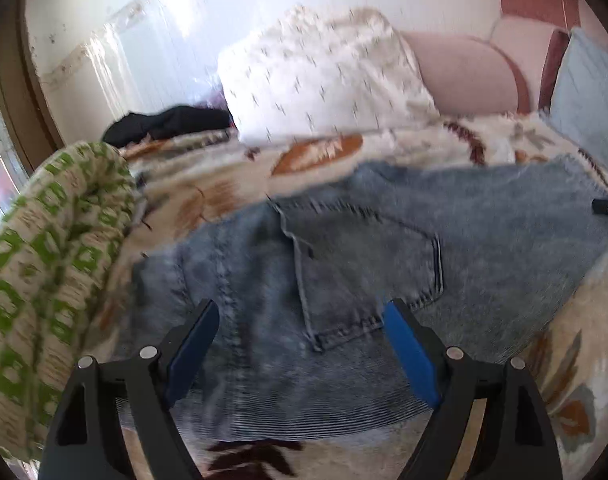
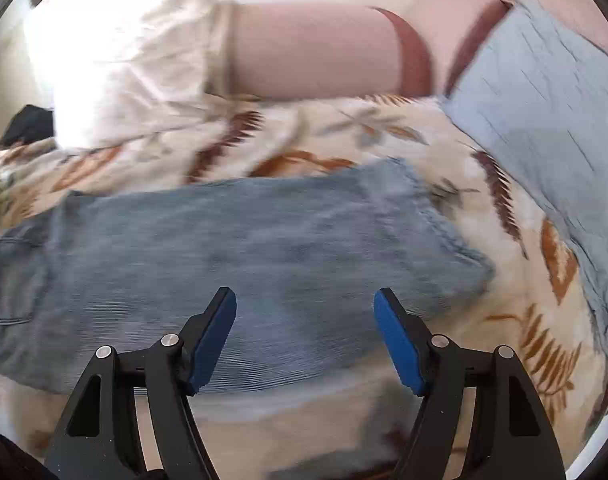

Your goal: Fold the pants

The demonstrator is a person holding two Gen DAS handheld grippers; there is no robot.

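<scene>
Light blue jeans lie flat across a leaf-patterned blanket on a bed. In the left wrist view their seat with a back pocket faces up. My left gripper hovers over that part, open, with nothing between its blue pads. In the right wrist view the legs of the jeans stretch to the right and end at a hem. My right gripper hangs open above the legs, holding nothing. Both views are blurred by motion.
A white patterned pillow and a pink headboard stand at the back. A green-and-white checked cloth lies at the left, a dark garment behind it. A pale blue pillow lies at the right.
</scene>
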